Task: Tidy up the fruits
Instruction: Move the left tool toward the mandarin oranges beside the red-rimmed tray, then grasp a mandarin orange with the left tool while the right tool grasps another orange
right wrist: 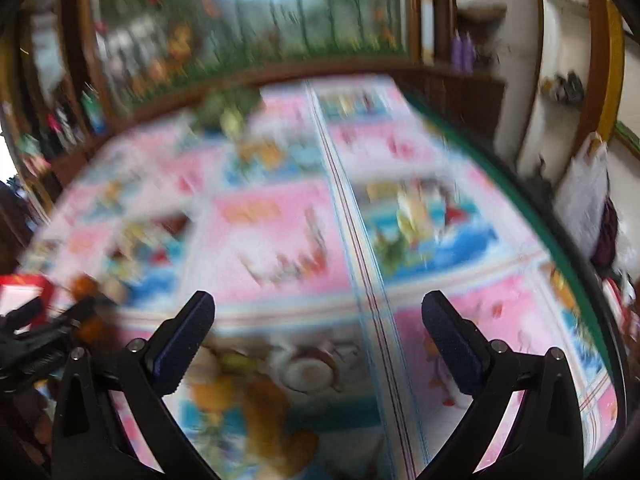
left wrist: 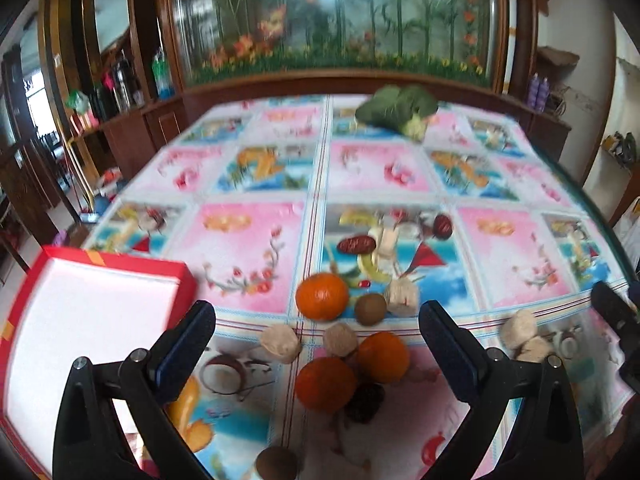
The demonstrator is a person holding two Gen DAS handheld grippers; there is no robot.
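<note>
Nothing looks sorted yet: the oranges (left wrist: 322, 296) and other fruits lie scattered on the table (left wrist: 248, 240), the red box (left wrist: 92, 320) at left empty. Both the left tool (left wrist: 316, 344) and right tool (right wrist: 318, 332) gape wide, holding nothing.

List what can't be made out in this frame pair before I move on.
- Right wrist view: motion blur smears the tablecloth; the fruits at the left edge can't be identified.
- Left wrist view: the red box is cut by the left edge, so its full contents can't be seen.
- Left wrist view: the brown fruit is cropped at the bottom edge.
- Left wrist view: the right claw shows only as a sliver at the right edge.
</note>
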